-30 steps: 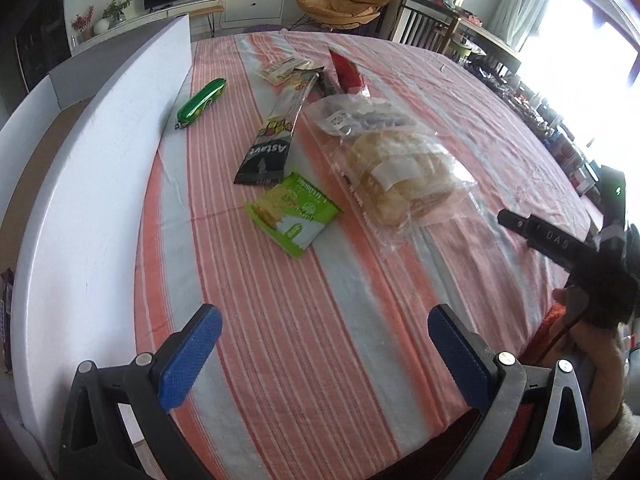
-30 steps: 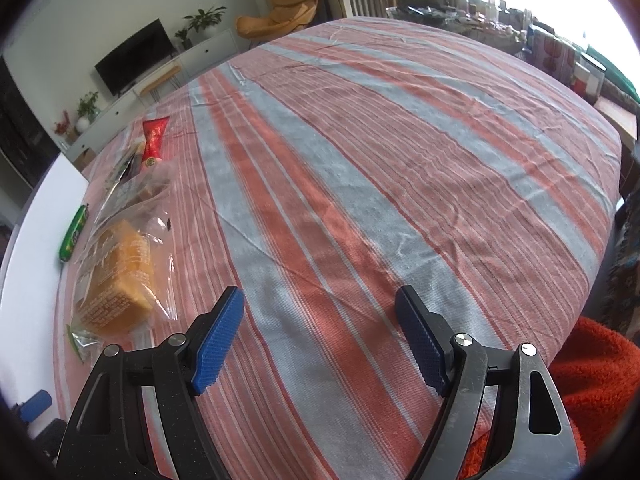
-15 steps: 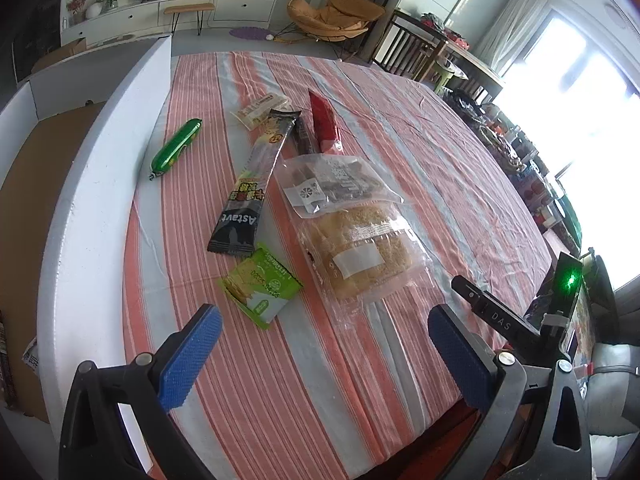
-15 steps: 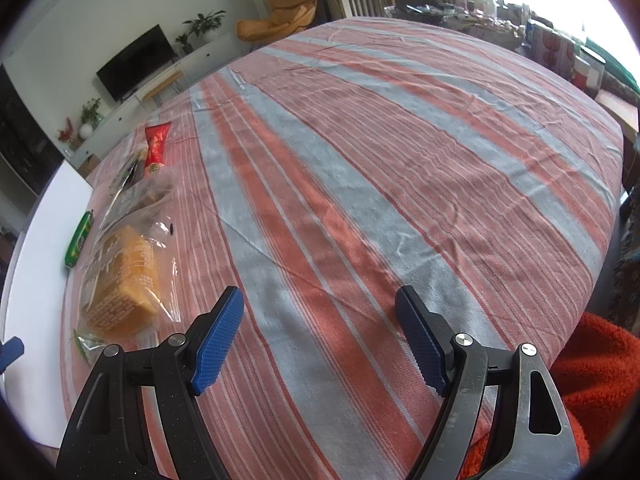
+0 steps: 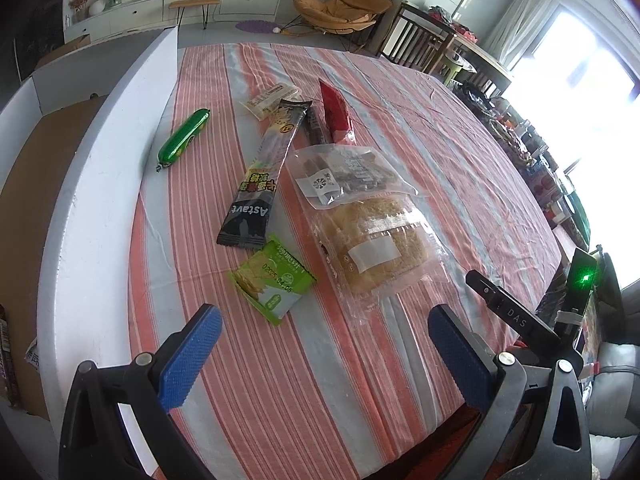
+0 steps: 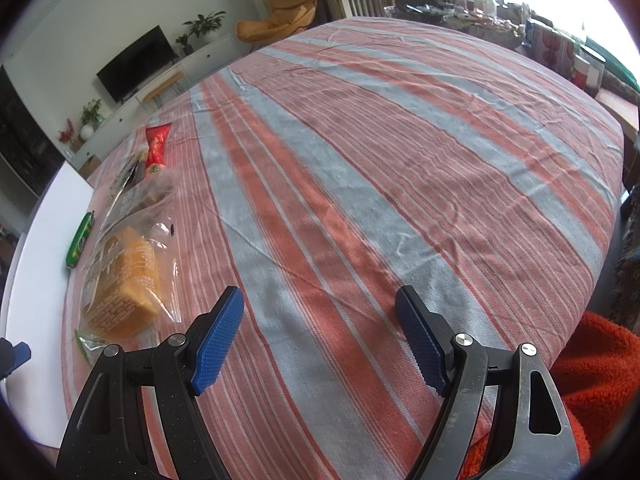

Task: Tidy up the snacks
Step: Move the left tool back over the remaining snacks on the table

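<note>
Several snack packets lie on the striped tablecloth (image 5: 460, 168). A clear bread bag (image 5: 376, 252) lies in front of my left gripper (image 5: 320, 344), which is open, empty and raised above the cloth. A small green cracker packet (image 5: 274, 280) lies just left of the bread. A long black bar packet (image 5: 260, 184), a clear bag of dark pieces (image 5: 344, 172), a red packet (image 5: 336, 114), a cream packet (image 5: 272, 100) and a green sausage (image 5: 184, 138) lie farther off. My right gripper (image 6: 320, 340) is open and empty over bare cloth, with the bread bag (image 6: 124, 280) to its left.
A white cardboard box wall (image 5: 92, 184) runs along the table's left side. The right-hand gripper's body (image 5: 516, 316) shows at the right of the left wrist view. Cluttered items (image 6: 560, 52) stand beyond the far right table edge. An orange cloth (image 6: 592, 368) lies at the near right.
My left gripper has risen and pulled back, so the snacks look smaller and farther away. My right gripper has barely moved. Both stay open.
</note>
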`<action>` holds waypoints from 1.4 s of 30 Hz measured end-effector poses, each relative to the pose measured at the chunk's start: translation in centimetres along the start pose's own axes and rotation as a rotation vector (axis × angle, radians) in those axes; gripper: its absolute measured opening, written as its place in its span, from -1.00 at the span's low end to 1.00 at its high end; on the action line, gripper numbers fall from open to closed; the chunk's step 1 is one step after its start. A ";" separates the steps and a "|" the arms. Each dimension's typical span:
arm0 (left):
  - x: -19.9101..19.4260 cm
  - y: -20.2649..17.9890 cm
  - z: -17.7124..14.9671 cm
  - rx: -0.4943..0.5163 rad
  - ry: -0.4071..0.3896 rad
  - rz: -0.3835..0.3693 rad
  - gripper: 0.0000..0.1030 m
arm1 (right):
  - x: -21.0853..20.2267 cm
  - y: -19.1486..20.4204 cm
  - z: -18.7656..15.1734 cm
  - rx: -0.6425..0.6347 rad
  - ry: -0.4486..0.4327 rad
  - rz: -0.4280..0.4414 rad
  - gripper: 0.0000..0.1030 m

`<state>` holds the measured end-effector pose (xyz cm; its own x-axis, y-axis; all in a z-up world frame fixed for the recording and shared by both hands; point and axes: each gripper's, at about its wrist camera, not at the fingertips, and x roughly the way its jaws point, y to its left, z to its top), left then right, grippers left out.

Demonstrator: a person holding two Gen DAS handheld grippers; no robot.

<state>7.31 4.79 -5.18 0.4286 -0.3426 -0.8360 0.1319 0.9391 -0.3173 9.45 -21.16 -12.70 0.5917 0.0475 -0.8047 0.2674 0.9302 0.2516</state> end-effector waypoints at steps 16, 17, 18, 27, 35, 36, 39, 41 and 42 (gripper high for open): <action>0.2 0.4 1.1 -0.006 0.024 -0.001 0.98 | 0.0 0.0 0.0 -0.001 0.000 -0.001 0.57; 0.3 0.4 1.0 -0.003 0.026 0.000 0.98 | 0.0 0.0 0.0 0.001 -0.001 0.000 0.57; 0.3 0.3 1.0 0.000 0.027 0.001 0.98 | 0.0 0.0 0.0 0.002 -0.001 0.001 0.57; 0.3 0.3 0.8 0.002 0.030 0.009 0.98 | 0.0 0.0 0.0 0.002 -0.001 0.001 0.57; 0.5 0.2 0.5 0.013 0.038 0.017 0.98 | 0.0 0.0 0.0 0.002 -0.001 0.001 0.57; 0.5 0.2 0.5 0.015 0.039 0.017 0.98 | 0.0 0.0 0.0 0.002 -0.001 0.001 0.57; 0.5 0.1 0.6 0.021 0.044 0.016 0.98 | 0.0 0.0 0.0 0.002 -0.001 0.000 0.57; 0.6 0.2 0.8 0.025 0.049 0.018 0.98 | 0.0 0.0 0.0 0.002 -0.001 0.000 0.57; 0.7 0.3 0.9 0.025 0.051 0.020 0.98 | 0.0 0.0 0.0 0.002 -0.001 0.001 0.57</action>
<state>8.40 4.87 -5.44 0.3852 -0.3240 -0.8641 0.1461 0.9460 -0.2895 9.40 -21.19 -12.72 0.5927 0.0480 -0.8040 0.2683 0.9294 0.2533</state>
